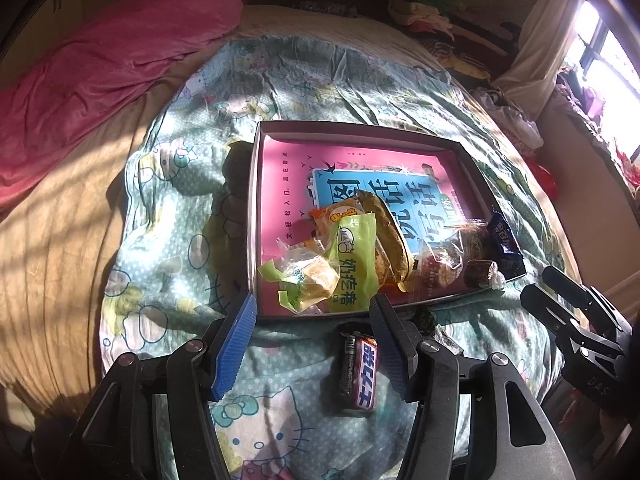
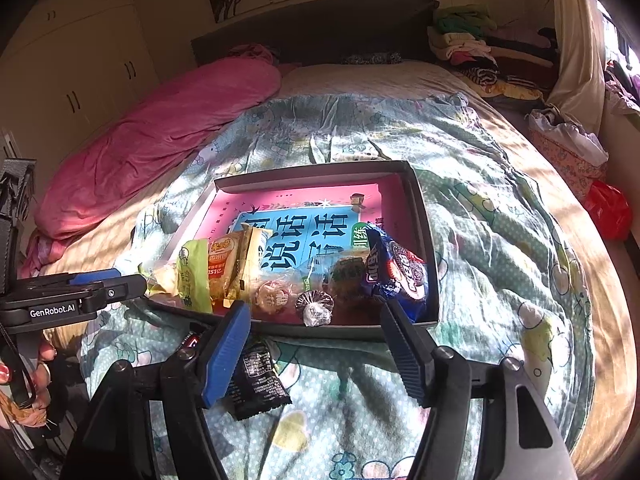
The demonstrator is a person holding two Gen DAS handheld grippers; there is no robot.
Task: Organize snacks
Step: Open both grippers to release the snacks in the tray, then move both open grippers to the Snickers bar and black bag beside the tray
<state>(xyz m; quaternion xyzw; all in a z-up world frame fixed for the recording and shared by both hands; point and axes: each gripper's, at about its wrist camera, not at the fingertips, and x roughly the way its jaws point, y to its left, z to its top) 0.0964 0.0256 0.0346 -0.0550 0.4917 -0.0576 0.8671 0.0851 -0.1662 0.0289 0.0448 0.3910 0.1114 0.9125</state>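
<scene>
A shallow grey box [image 1: 360, 127] [image 2: 312, 170] with a pink printed bottom lies on the cartoon quilt. Several snack packets are piled at its near end, among them a green packet [image 1: 354, 268] and a blue cookie packet [image 1: 506, 244] [image 2: 396, 272]. A brown chocolate bar [image 1: 362, 372] lies on the quilt outside the box, under my left gripper [image 1: 314, 340] and close to its right finger. That gripper is open and holds nothing. A black packet [image 2: 256, 384] lies on the quilt beside the left finger of my right gripper [image 2: 318, 356], which is open and holds nothing.
A rolled pink duvet [image 1: 100, 68] [image 2: 140, 152] lies along the left of the bed. Folded clothes [image 2: 480, 40] are heaped at the far right by the headboard. A red bag [image 2: 608, 208] sits off the right side. A white wardrobe [image 2: 72, 60] stands far left.
</scene>
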